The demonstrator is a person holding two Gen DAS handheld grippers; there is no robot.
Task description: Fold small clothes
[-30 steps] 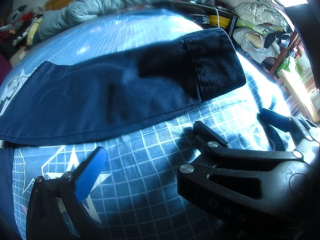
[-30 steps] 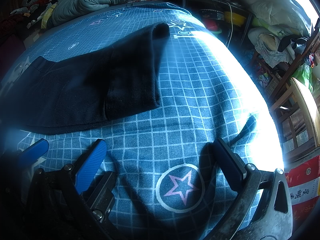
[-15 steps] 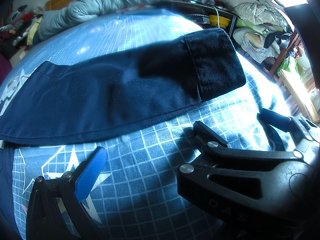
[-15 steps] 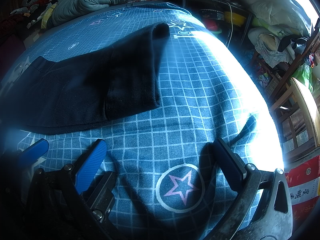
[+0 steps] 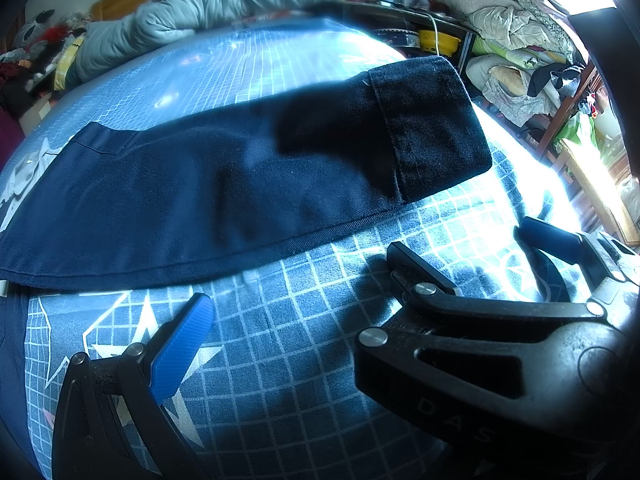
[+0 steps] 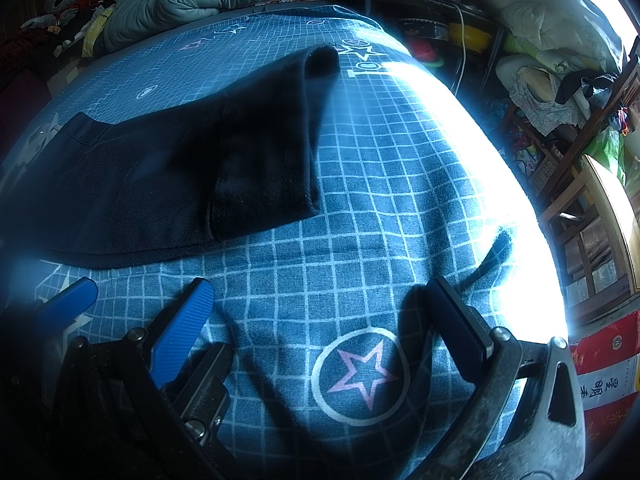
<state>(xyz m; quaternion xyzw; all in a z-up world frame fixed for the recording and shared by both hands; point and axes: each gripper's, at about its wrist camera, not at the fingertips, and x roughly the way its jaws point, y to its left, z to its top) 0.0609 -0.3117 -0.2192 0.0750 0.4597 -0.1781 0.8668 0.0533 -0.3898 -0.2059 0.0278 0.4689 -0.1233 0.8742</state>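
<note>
Lying flat across the blue grid-patterned bedsheet (image 5: pixel 280 340), the dark navy trousers (image 5: pixel 208 196) stretch in one long band, their turned-up cuff (image 5: pixel 432 132) at the end nearer the cluttered shelves (image 5: pixel 512 64) and the waist end running out toward the opposite edge of the view. No part of the garment sits between any fingers.

Taking the trousers as the landmark: the left gripper (image 5: pixel 296 284) hangs just on the near side of their long lower hem, apart from the cloth, with bare sheet showing between its fingers. Its jaws stand spread wide, the blue-padded finger (image 5: pixel 180 348) below the middle of the trouser leg and the black finger (image 5: pixel 416 268) below the cuffed end.

From the right wrist view, the right gripper (image 6: pixel 320 304) is also on the near side of the trousers (image 6: pixel 160 184), farther past the cuff (image 6: pixel 268 160) end, over a printed pink star in a white ring (image 6: pixel 360 372) on the sheet. Its jaws are likewise parted wide and grasp nothing; only sheet lies between them. A second blue pad (image 6: pixel 68 304), belonging to the left gripper, shows at the edge just below the trousers' hem.

Beyond the far side of the trousers, a grey-green quilt (image 5: pixel 208 8) is bunched at the head of the bed.
</note>
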